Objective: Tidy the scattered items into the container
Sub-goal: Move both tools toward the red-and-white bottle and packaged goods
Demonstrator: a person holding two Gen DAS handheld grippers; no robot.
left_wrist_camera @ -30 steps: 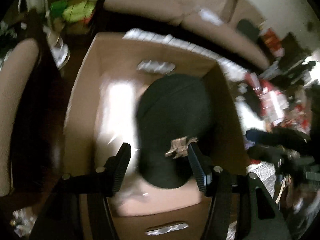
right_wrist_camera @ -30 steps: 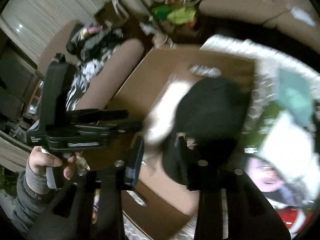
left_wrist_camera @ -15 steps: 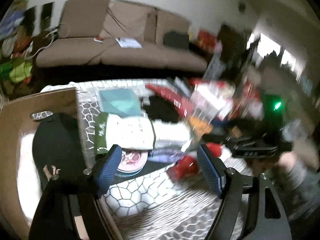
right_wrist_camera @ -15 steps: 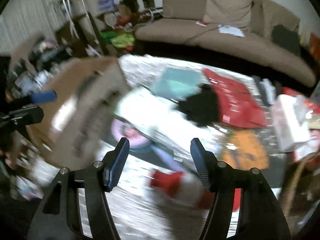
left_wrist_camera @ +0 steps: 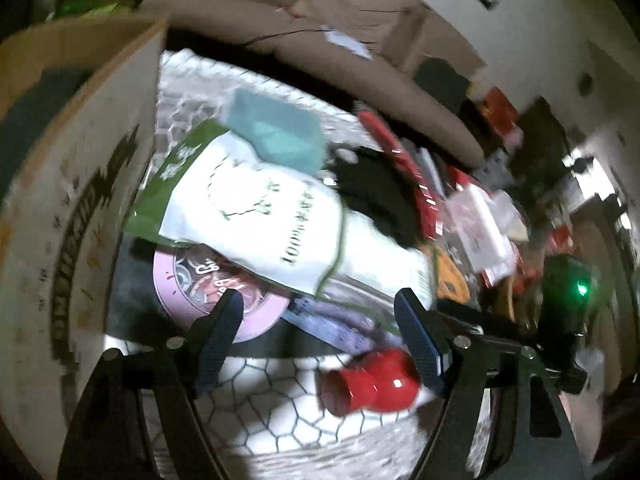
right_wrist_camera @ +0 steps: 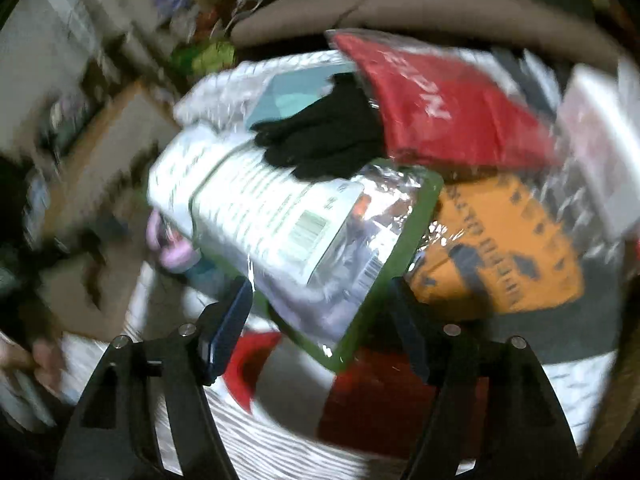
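Observation:
The cardboard box (left_wrist_camera: pixel 80 184) stands at the left. Beside it on the patterned mat lies a pile: a white-and-green bag (left_wrist_camera: pixel 260 208), a teal packet (left_wrist_camera: pixel 276 132), a black cloth (left_wrist_camera: pixel 376 192), a pink round tin (left_wrist_camera: pixel 208 284) and a red vase (left_wrist_camera: pixel 372 380) on its side. My left gripper (left_wrist_camera: pixel 318 300) hovers open above the tin and vase, holding nothing. My right gripper (right_wrist_camera: pixel 320 286) has its jaws opening over the corner of the white-and-green bag (right_wrist_camera: pixel 288 220), which shows between the fingers without the pads touching it.
A red packet (right_wrist_camera: pixel 440 108), an orange packet (right_wrist_camera: pixel 500 248) and the black cloth (right_wrist_camera: pixel 320 136) lie further back. A brown sofa (left_wrist_camera: pixel 360 64) runs behind the mat. A hand (right_wrist_camera: pixel 40 360) shows at the lower left. Clutter fills the right side of the room.
Both grippers have left the box, where the black cap lay under them, and swung right and down over the pile on the mat. Both pairs of jaws stand wider.

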